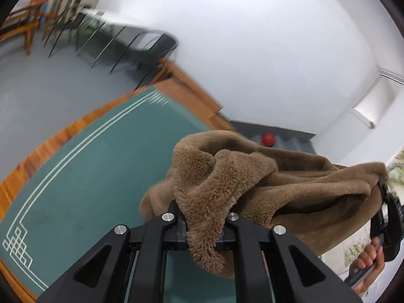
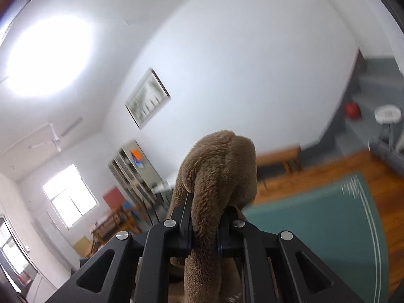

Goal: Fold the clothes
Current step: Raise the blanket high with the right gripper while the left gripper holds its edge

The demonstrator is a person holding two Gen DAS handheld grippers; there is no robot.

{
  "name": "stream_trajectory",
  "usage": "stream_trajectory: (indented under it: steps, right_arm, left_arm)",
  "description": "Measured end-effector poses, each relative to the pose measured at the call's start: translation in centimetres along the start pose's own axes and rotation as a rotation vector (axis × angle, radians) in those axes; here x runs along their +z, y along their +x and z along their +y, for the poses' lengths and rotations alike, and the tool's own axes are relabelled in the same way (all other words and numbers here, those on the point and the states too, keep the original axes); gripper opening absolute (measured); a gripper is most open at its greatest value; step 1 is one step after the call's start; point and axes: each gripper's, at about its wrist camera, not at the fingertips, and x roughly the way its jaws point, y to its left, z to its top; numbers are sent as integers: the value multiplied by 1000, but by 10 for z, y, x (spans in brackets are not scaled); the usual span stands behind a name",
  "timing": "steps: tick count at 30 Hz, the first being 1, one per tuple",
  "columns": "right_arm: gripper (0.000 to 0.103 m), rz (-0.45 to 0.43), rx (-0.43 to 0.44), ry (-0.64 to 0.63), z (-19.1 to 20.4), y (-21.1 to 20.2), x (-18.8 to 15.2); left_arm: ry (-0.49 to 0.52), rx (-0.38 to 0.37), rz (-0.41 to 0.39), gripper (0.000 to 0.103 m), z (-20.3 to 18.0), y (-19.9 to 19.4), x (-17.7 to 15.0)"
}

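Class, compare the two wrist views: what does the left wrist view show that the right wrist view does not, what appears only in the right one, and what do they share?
Only the left wrist view: the left gripper clamped on the brown fleece garment, the hand carrying the right gripper at the garment's far edge, and the row of dark chairs.

Only the right wrist view: a framed picture, a ceiling fan, a window and a white stool.

Both: the garment, the green mat on the wooden table, a red ball.
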Motion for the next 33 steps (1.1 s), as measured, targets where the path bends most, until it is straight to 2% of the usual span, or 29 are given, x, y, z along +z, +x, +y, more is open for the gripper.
stream_trajectory:
  steps: [2,3,5,7,8,9,13,16,18,22,23,26,28,33]
  right_arm:
    - [13,-80,26,-47,21,-19,19]
    - [13,-108,43,-59,29,-27,25]
    - [13,-175,82,-89,48,-44,43]
    - [13,-232,104,-127,65,-59,56]
    - [13,-250,110,-144,73,-66,60]
    - [13,-265,115,-160,80,-72,64]
    - [13,-300,122,-221,105,-89,73]
    - [13,-314,110,-253,116,-98,74]
    - [13,-325,115,-272,123,-107,76]
    - [12,-354,109,-312,130,-121,84]
    - [12,-355,104,-319,132,-125,84]
    - [12,-356,89,-335,133,-135,83]
    - [12,-362,85,-337,133,-143,80]
    - [12,-374,73,-335,133,-167,82]
  left_arm:
    - [28,-34,-33,13,-16,-17,0]
    - [38,-52,-40,18,-22,-24,-2]
    - [59,-84,-55,35,-34,-37,-5]
    - [77,-83,-69,88,-40,-44,-13]
    - [85,-73,-93,92,-40,-49,-22]
    - [96,-64,-111,93,-41,-53,-30]
    - [182,-57,-86,94,-43,-50,-60]
    - [298,-52,-84,94,-52,-47,-79]
    - [393,-76,-102,94,-68,-50,-89]
    - [586,-216,-111,99,-108,-53,-106]
    - [623,-240,-99,102,-114,-50,-111]
    - [729,-316,-43,102,-129,-36,-127]
    - [765,-329,-2,102,-131,-22,-134]
    - [737,-406,123,102,-131,12,-140]
